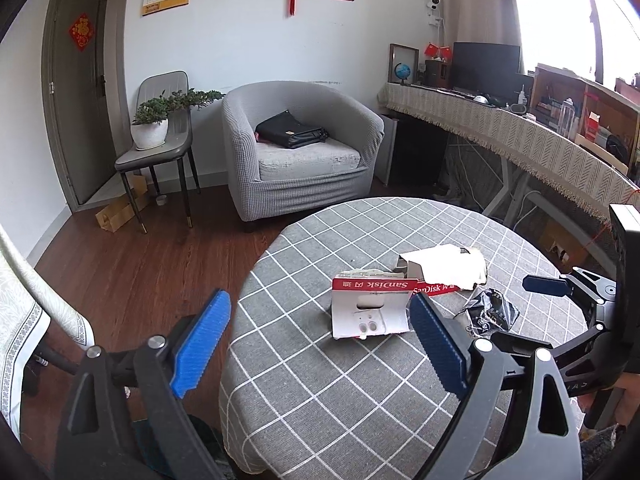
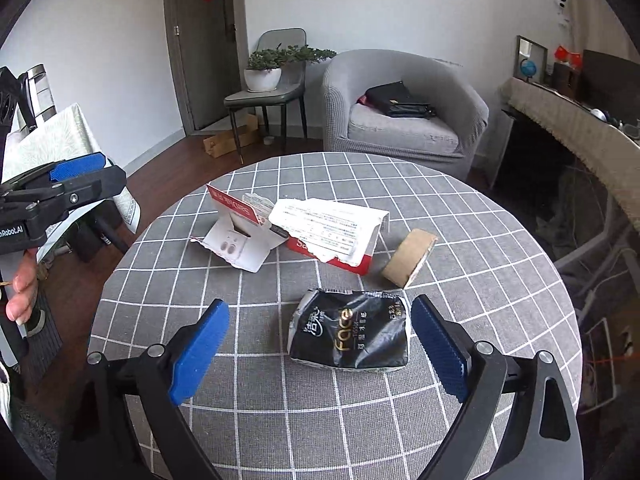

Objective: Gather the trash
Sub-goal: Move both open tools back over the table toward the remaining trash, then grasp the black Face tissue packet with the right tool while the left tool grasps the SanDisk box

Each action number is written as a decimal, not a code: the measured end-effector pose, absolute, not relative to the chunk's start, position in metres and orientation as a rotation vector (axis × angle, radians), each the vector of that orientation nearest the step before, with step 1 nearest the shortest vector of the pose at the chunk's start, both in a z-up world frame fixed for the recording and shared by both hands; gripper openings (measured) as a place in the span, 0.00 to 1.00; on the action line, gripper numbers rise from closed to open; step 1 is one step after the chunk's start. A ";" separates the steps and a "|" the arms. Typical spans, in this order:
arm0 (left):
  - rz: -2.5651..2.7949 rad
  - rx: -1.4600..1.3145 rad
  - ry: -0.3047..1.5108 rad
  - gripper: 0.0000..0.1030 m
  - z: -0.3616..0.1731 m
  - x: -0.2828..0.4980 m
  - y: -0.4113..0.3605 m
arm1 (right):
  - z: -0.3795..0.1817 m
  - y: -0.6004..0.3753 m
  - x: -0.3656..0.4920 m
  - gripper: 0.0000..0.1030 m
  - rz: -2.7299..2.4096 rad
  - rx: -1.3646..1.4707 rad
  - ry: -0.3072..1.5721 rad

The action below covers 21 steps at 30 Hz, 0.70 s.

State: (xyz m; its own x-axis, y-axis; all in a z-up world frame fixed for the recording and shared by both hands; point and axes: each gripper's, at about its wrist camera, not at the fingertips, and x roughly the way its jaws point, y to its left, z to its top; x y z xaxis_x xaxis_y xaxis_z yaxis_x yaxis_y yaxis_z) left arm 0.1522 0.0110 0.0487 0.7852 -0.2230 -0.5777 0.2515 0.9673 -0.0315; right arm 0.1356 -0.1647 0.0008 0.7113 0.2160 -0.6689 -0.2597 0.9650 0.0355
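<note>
Two views show one round table under a grey checked cloth; from the left wrist, the left gripper stands released, its blue pads spread wide and clear of everything, with the torn red-and-white card package lying on the cloth between and beyond them; a crumpled black wrapper lies to its right, near the right gripper; from the right wrist, the right gripper is likewise released, the black tissue packet resting on the cloth between its pads, untouched; behind lie the card package, a torn white sheet over a red box, and a small cardboard piece; the left gripper hangs off the table's left edge.
</note>
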 end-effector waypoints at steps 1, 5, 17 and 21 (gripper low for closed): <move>-0.267 0.047 0.624 0.91 0.046 0.156 0.007 | -0.002 -0.169 0.137 0.91 0.254 -0.051 0.748; -0.309 0.075 0.652 0.91 0.035 0.172 -0.007 | -0.011 -0.175 0.146 0.91 0.236 -0.016 0.785; -0.373 0.098 0.763 0.93 -0.006 0.205 -0.029 | -0.029 -0.167 0.158 0.92 0.181 -0.002 0.850; -0.370 0.092 0.798 0.93 -0.014 0.214 -0.027 | -0.036 -0.168 0.163 0.92 0.166 0.009 0.874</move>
